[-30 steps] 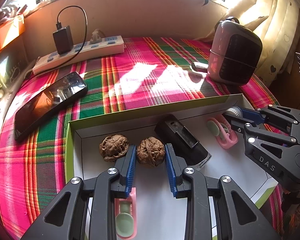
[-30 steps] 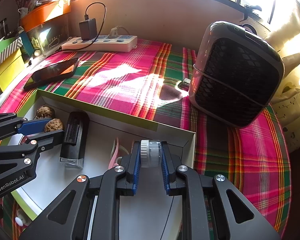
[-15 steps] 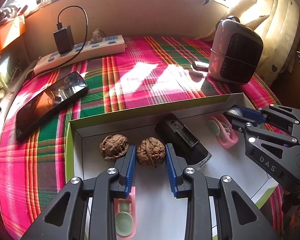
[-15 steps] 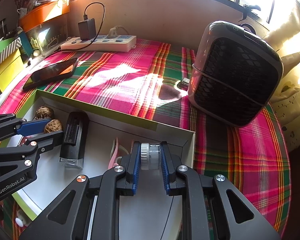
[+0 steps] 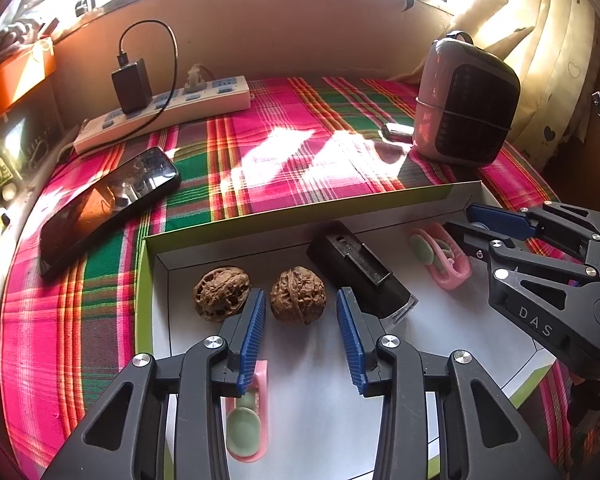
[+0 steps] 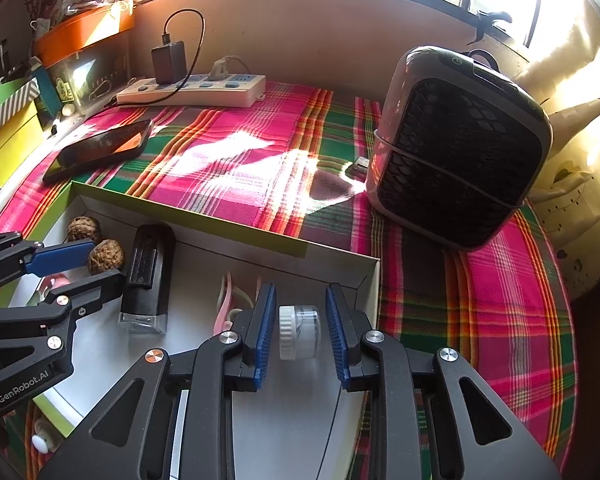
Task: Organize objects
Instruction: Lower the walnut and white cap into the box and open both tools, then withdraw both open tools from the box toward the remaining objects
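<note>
Left gripper (image 5: 301, 330) spread wide inside white tray (image 5: 320, 400), walnut (image 5: 298, 294) just ahead between blue pads, untouched. Second walnut (image 5: 221, 293) beside it to left. Right gripper (image 6: 297, 334) also parted, small clear jar with white cap (image 6: 299, 337) lying in gap, seemingly free of both pads. Black case (image 6: 147, 276) and pink clip (image 5: 442, 256) farther in tray. Phone (image 5: 108, 206), power strip (image 5: 164, 114), heater (image 6: 460, 168) on plaid cloth (image 5: 300, 152) beyond.
</note>
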A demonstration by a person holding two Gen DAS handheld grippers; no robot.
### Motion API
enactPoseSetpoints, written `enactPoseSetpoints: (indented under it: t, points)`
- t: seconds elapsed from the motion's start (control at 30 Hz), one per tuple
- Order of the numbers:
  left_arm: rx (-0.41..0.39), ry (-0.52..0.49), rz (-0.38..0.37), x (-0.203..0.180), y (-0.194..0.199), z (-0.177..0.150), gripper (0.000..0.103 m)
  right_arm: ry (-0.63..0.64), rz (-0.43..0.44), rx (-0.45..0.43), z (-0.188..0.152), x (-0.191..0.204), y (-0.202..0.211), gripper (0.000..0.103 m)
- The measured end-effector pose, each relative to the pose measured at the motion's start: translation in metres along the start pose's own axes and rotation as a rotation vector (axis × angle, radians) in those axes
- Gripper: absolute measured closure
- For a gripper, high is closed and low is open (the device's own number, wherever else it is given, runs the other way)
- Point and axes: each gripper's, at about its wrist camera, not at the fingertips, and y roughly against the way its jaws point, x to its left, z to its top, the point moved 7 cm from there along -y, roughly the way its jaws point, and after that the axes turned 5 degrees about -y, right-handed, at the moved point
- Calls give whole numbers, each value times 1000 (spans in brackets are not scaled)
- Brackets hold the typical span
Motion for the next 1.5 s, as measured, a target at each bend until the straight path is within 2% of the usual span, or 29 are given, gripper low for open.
enactPoseSetpoints:
  t: [0.23, 0.9, 1.3, 1.5]
  points:
    - [-18, -7, 15, -2, 10, 0, 65, -8, 4, -14, -2, 1, 7, 68]
    - [-71, 6, 9, -8, 47, -15, 64, -52, 34, -80, -11, 6, 49, 67]
    - [-115, -9, 50, -11, 76, -30, 64, -56, 48, -118, -26, 16, 78, 66]
    - [-123, 2, 27, -14, 90, -40, 64, -58, 54, -130, -35, 20, 91, 66]
